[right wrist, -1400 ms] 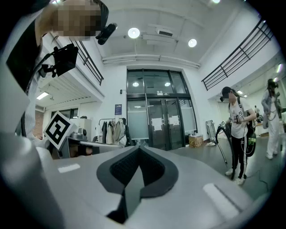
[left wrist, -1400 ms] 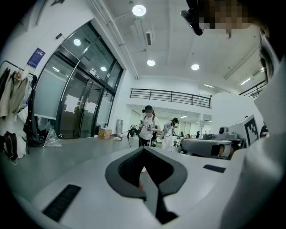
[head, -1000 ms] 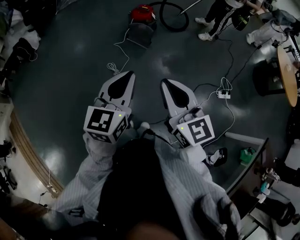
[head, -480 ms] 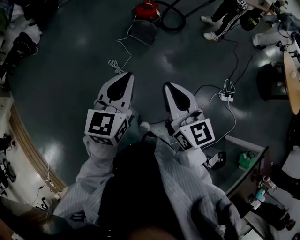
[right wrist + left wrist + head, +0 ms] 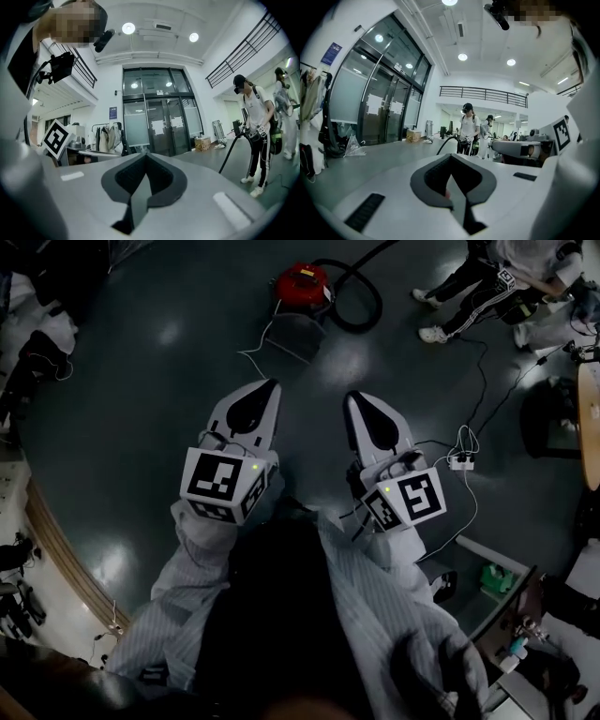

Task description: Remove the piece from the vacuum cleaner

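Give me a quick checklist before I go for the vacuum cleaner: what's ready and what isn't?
1. Left hand-held gripper empty: ok, jaws shut on nothing.
2. Right hand-held gripper empty: ok, also shut on nothing.
3. Jaws open for a grasp: not ok, both are shut.
4. Vacuum cleaner within reach: not ok, it stands well ahead on the floor.
5. Walking path free: not ok, a white cable lies between you and it.
6. Piece to remove identified: cannot tell from here.
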Motion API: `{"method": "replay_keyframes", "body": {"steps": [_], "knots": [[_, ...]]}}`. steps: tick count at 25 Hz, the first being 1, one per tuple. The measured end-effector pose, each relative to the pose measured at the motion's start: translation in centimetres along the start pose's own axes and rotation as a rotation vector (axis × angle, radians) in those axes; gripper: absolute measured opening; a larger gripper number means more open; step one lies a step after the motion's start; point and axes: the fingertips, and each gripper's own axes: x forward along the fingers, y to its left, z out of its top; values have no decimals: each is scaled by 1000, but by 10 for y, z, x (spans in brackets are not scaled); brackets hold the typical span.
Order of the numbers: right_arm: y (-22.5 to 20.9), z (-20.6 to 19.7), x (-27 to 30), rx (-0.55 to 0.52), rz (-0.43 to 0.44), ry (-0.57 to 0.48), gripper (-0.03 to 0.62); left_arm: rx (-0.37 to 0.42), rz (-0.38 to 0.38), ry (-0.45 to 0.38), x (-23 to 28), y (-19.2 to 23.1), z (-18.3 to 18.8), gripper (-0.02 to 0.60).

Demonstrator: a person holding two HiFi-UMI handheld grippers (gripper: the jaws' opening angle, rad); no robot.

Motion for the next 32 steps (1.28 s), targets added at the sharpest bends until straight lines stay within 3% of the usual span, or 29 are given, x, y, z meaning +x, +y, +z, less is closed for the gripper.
{"method": "replay_keyframes", "body": {"steps": [5, 13, 19, 22, 26, 32], "knots": [[-60, 2, 81, 28, -75, 18, 2, -9, -23, 35, 75, 67, 15, 5], [-194, -52, 210, 110, -76, 150, 2, -31, -24, 142, 238, 150, -10, 5], [-284, -74, 326, 79, 39, 269, 2, -7, -11, 258, 376, 218, -22, 5], [-328, -97, 375, 65, 111, 342, 3, -31, 2, 285, 447, 253, -36, 5], [-371, -161, 421, 72, 147, 471, 3, -13, -2, 387, 514, 294, -77, 5], [-425, -296, 469, 125, 187, 617, 3, 107, -182, 592, 609, 324, -210, 5]]}}
